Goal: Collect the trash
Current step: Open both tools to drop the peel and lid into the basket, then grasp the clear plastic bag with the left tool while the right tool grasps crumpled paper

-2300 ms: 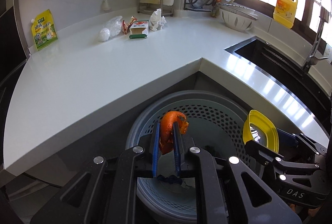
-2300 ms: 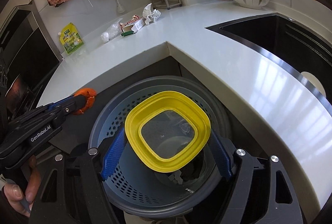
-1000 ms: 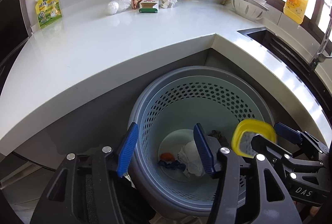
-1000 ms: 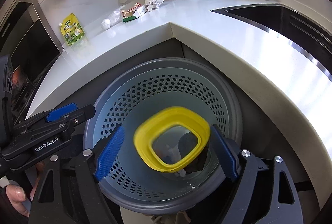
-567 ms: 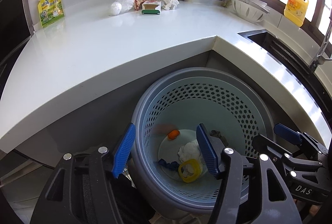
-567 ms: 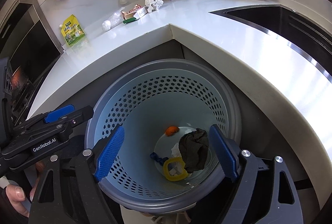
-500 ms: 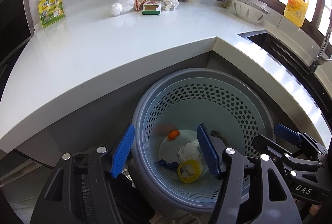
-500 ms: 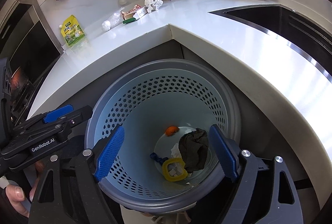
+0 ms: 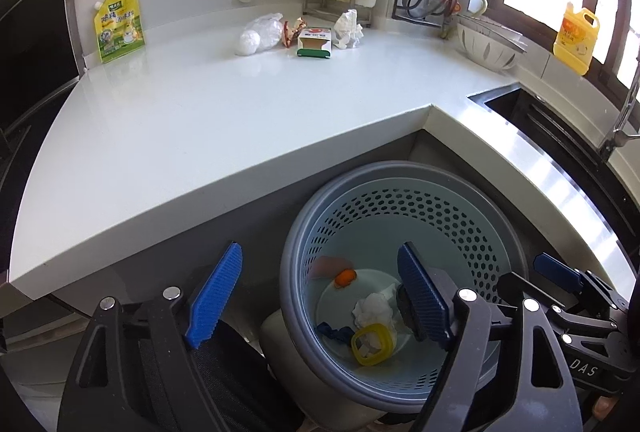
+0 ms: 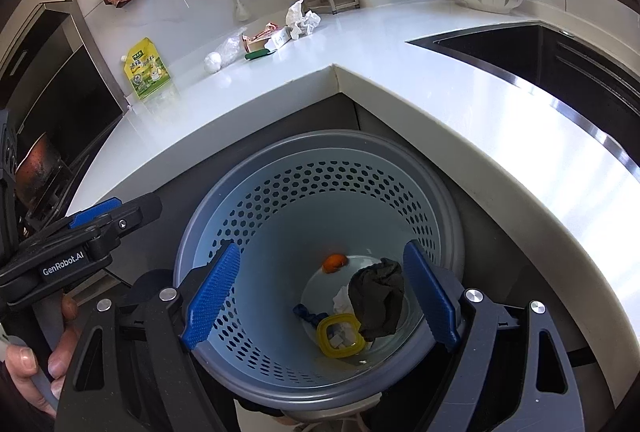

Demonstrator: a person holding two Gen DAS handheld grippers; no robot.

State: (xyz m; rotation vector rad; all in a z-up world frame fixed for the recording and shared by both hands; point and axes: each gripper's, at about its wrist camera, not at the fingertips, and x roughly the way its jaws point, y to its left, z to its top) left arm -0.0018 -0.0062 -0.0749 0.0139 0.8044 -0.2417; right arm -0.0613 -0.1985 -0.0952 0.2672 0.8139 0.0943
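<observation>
Trash already lies at the bottom of the perforated bin [image 10: 320,168]: an orange peel [image 10: 334,262], a yellow lid [image 10: 340,340], a dark rag [image 10: 378,298]. Both claws, left [image 9: 320,296] and right [image 10: 320,296], gape wide and empty above it, the left's jaws having just spread. More litter, a small carton [image 9: 315,41] and crumpled tissue [image 9: 348,28], waits at twelve o'clock on the tabletop [image 9: 200,120].
</observation>
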